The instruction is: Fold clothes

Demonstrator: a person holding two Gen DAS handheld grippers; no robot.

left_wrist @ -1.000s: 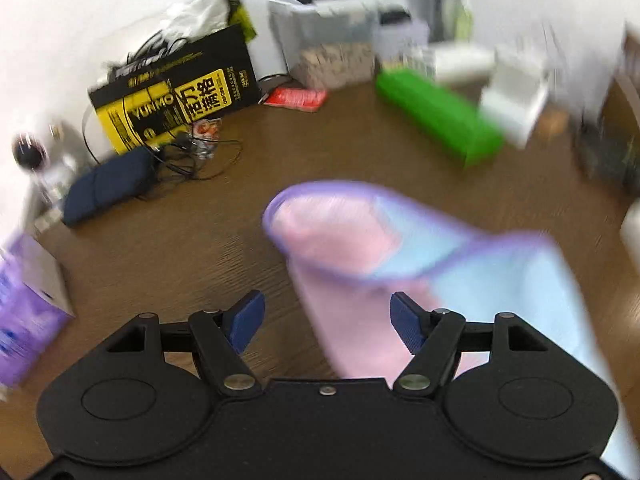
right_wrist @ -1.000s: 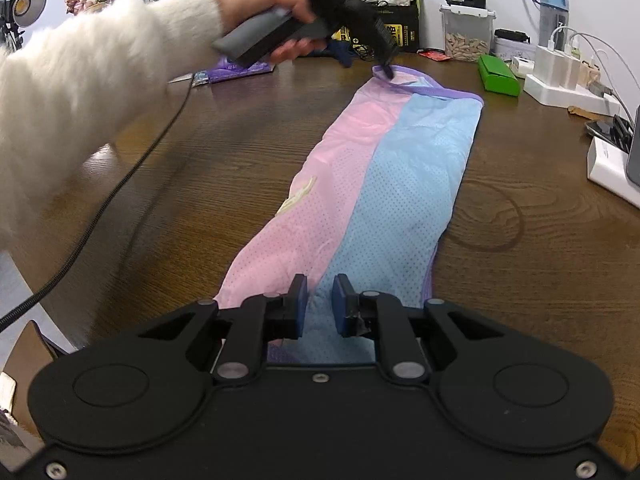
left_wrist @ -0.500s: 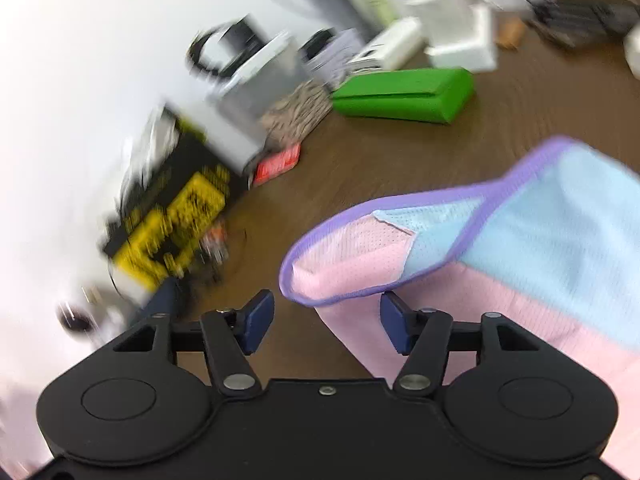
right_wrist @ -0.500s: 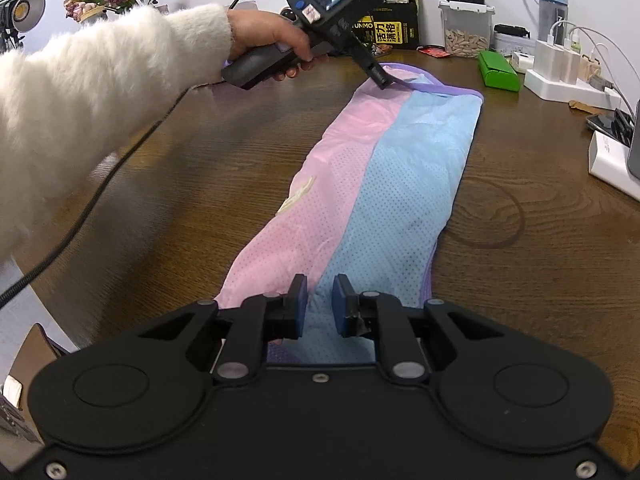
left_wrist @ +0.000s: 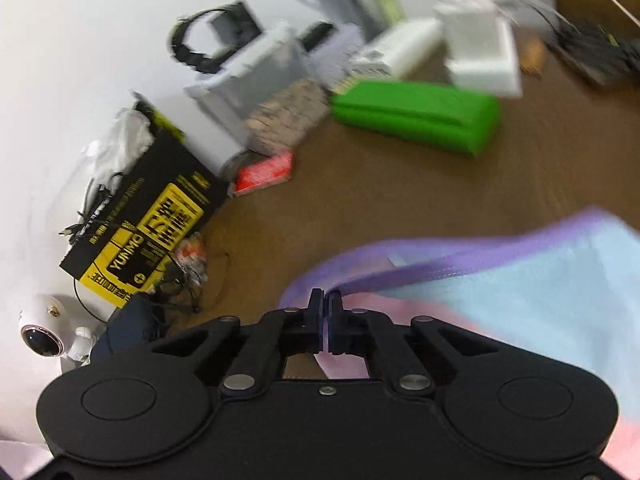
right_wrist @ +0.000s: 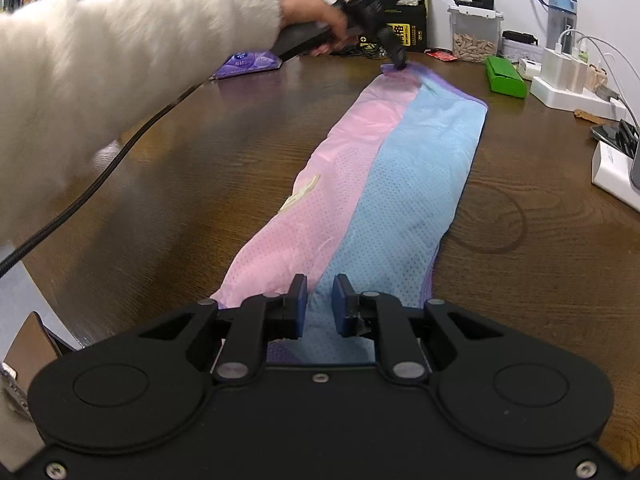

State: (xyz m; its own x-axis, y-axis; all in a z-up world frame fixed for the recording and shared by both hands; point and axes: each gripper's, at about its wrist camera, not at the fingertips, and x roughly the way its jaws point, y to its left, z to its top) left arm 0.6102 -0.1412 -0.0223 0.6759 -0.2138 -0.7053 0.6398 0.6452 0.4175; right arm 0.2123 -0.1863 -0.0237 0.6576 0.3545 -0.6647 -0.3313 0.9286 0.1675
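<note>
At the far left of the right-wrist view a white fluffy sleeve (right_wrist: 100, 60) reaches over the desk (right_wrist: 180, 152), its hand (right_wrist: 316, 16) carrying the left tool (left_wrist: 323, 304), whose blue pads are pinched together on the purple-trimmed far corner of the garment (right_wrist: 400, 168). In the left-wrist view that trim runs straight into the closed pads, and the corner looks slightly raised off the wood, though blur makes it hard to be sure. The garment, half pink and half pale blue mesh, lies as a long narrow strip down the middle of the desk, from that far corner to the near end. There the right tool (right_wrist: 320, 304) sits low over the near hem with its pads a narrow gap apart; cloth shows between them, but I cannot tell whether it is gripped. The strip already looks doubled lengthwise, judging by its narrowness; what seems left is bringing one end over to the other. Further right, a green case (right_wrist: 504, 78) and chargers stand clear.
</note>
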